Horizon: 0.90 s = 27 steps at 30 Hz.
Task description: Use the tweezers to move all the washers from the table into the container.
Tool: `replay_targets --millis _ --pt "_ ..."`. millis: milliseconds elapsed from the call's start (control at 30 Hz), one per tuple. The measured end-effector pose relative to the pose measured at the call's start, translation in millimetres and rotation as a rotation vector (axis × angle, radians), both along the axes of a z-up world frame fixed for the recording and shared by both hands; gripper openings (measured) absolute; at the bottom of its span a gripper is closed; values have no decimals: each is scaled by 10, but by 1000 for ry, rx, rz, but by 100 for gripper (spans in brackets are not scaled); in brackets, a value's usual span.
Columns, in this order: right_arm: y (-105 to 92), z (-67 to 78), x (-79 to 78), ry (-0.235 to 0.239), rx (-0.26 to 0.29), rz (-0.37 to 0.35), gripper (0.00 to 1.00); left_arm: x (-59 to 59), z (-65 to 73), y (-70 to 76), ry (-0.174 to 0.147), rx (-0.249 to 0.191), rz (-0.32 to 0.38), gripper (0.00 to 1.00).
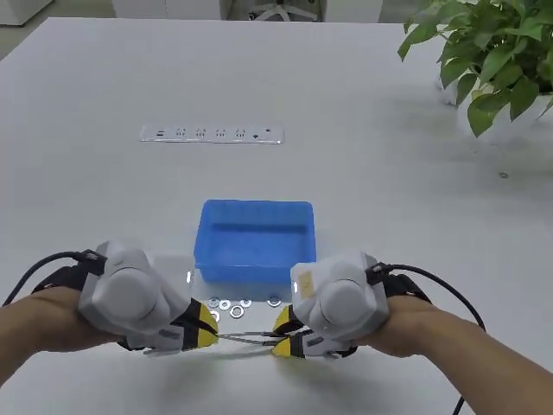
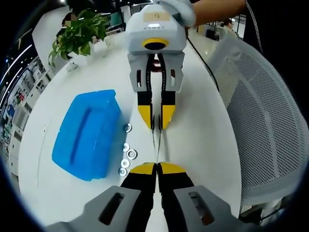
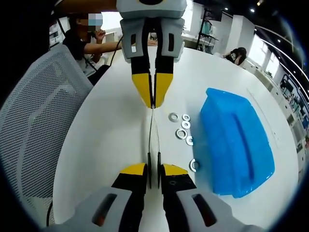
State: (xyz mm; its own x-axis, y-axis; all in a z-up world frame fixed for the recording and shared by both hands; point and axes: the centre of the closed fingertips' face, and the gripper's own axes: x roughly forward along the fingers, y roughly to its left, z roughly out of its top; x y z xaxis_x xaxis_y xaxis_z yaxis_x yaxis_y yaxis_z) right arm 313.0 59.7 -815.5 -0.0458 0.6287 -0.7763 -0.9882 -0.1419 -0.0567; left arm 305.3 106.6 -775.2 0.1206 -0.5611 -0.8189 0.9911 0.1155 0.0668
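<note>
Lower centre, we see left gripper and right gripper facing, each with jaws pinching one end of the tweezers; washers lie on the desk just above, beside the blue container.

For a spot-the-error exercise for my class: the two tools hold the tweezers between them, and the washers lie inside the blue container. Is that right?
Not quite. The washers lie on the table beside the blue container, not inside it, as the right gripper view shows. The left tool and right tool do hold the tweezers between them.
</note>
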Motion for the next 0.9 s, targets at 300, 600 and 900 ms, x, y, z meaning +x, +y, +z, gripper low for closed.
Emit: replay_targets --millis 300,600,900 --pt "24 5 -24 -6 14 0 12 -13 228 -114 -7 -45 -5 6" --pt "41 94 -22 -4 65 -33 11 5 468 -241 -34 -97 -17 5" --pt "115 202 -4 5 115 -67 11 23 667 -355 -62 -131 -38 6"
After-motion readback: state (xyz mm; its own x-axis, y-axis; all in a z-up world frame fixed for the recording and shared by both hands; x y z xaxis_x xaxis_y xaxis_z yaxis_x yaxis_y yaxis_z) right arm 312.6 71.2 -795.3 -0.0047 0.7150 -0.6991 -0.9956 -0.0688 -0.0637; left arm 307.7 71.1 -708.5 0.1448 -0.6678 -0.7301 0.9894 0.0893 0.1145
